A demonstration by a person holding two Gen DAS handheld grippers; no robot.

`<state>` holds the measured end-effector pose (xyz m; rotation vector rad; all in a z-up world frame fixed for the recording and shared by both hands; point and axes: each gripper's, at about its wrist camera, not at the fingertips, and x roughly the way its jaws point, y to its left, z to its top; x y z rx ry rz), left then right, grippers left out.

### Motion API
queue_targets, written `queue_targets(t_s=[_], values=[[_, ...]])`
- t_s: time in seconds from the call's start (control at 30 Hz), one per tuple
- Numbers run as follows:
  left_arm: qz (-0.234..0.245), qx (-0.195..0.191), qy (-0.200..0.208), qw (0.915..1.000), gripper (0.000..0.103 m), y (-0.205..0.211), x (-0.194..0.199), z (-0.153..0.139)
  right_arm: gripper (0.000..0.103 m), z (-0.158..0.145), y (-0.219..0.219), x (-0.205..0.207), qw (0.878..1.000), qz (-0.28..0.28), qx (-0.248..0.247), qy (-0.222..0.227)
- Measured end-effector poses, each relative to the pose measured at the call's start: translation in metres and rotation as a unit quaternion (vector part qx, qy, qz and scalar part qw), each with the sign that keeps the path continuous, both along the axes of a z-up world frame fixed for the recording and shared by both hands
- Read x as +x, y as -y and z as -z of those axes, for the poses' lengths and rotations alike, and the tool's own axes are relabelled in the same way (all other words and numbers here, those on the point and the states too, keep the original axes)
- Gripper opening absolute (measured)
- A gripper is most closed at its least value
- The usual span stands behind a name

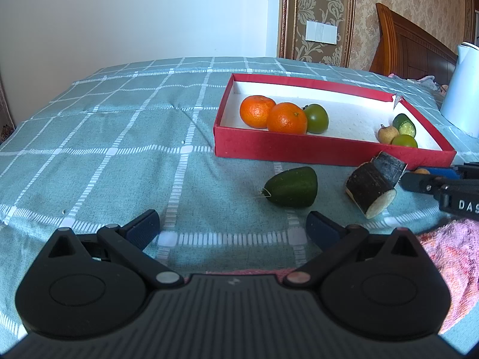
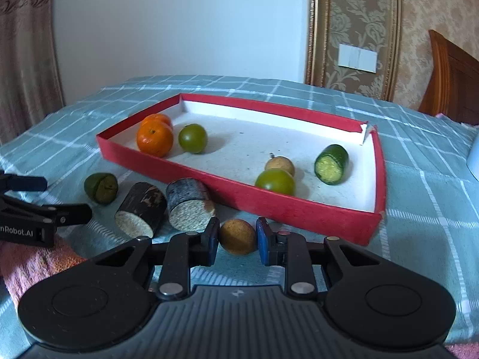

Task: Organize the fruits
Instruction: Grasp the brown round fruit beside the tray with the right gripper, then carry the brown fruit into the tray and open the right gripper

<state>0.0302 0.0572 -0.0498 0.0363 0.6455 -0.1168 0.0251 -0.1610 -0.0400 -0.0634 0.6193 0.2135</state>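
Observation:
A red box (image 2: pixel 302 209) with a white floor lies on the checked cloth. It holds two oranges (image 2: pixel 155 138), a green round fruit (image 2: pixel 193 138), a cut cucumber piece (image 2: pixel 330 164), a small tan fruit (image 2: pixel 280 165) and another green fruit (image 2: pixel 274 181). In front of the box my right gripper (image 2: pixel 238 239) is shut on a small brown round fruit (image 2: pixel 238 236) resting on the cloth. Two dark cane pieces (image 2: pixel 190 203) and a dark green chunk (image 1: pixel 292 187) lie to its left. My left gripper (image 1: pixel 233 230) stands open over bare cloth, short of the green chunk.
A white kettle (image 1: pixel 461 89) stands at the far right beside the box. A pink towel (image 1: pixel 449 257) lies at the near right of the left gripper. A wooden headboard (image 1: pixel 413 45) and patterned wall rise behind the table.

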Motion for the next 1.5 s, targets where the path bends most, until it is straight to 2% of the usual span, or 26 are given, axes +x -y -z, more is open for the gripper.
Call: queue_targets(t_s=[0.13,0.37,0.83,1.23,1.5], values=[[0.0,0.0,0.0,1.0,0.103,0.0,0.0,0.0,0.026,-0.002,0.006,0.0,1.0,0.008,0.012,-0.001],[0.0,-0.001,0.0,1.0,0.103,0.0,0.0,0.0,0.026,-0.009,0.015,-0.015,0.999,0.02,0.031,0.024],[0.0,-0.001,0.0,1.0,0.103,0.0,0.0,0.0,0.026,-0.011,0.019,-0.043,0.997,0.028,0.028,0.058],[0.0,0.0,0.0,1.0,0.103,0.0,0.0,0.0,0.026,-0.017,0.037,-0.043,0.995,0.057,0.037,0.069],[0.0,-0.001,0.0,1.0,0.103,0.0,0.0,0.0,0.026,-0.031,0.045,-0.026,0.992,0.078,0.02,0.092]])
